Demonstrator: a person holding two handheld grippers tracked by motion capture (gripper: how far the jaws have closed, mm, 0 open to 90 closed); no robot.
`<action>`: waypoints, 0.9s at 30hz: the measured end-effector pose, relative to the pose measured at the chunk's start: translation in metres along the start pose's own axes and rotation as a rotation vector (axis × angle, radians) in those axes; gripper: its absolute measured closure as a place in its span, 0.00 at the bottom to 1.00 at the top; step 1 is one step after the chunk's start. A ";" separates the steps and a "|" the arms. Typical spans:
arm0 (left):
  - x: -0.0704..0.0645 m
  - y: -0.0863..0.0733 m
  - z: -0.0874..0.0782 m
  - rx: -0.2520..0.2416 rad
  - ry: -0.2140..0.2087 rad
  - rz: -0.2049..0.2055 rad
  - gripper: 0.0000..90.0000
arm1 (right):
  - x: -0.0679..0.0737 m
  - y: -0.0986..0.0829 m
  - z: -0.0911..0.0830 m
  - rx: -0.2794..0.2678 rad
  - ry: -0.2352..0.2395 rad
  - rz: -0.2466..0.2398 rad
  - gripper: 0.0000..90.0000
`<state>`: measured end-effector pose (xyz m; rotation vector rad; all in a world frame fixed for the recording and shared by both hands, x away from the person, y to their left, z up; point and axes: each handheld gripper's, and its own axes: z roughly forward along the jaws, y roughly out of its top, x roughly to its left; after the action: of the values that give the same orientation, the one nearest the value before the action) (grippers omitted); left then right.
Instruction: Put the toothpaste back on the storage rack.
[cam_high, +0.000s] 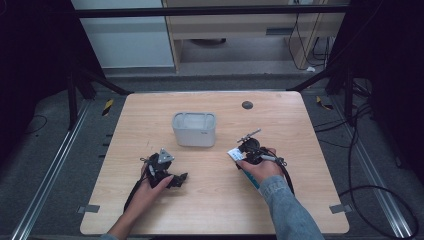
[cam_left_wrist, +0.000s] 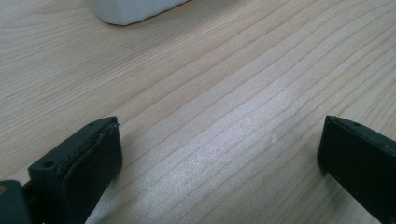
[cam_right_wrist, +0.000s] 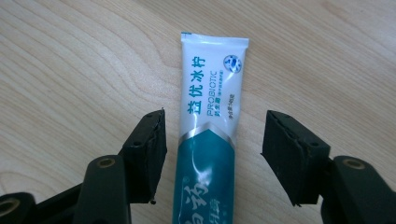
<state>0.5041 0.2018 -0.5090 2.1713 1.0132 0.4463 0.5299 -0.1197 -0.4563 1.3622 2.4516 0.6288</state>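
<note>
On the tube (cam_right_wrist: 208, 140): "PROBIOTIC" in small teal capitals along the white upper part, beside large teal Chinese characters 益优冰柠; a further line of tiny Chinese print next to it, too small to read. More large white characters on the teal lower part, cut off. Nothing else legible.

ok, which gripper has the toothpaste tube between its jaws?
The right gripper: its open jaws straddle the toothpaste tube. The left gripper has bare table between its jaws.

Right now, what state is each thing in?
Toothpaste tube: flat on the table, between open jaws, ungripped.
Grey bin: upright, open-topped, contents unclear.
Left hand-held gripper: open over bare wood.
Right hand-held gripper: open, straddling the tube.
</note>
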 end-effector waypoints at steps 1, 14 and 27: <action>0.000 0.000 0.000 0.000 0.000 0.001 0.00 | 0.000 0.001 0.003 0.005 0.000 0.003 0.44; 0.000 0.000 0.000 0.000 0.000 0.001 0.00 | 0.000 0.002 0.015 0.042 0.013 0.004 0.44; 0.000 0.000 0.000 0.000 0.001 0.001 0.00 | 0.000 0.003 0.022 0.076 0.033 0.018 0.50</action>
<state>0.5042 0.2018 -0.5090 2.1720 1.0129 0.4475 0.5411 -0.1133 -0.4738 1.4148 2.5156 0.5722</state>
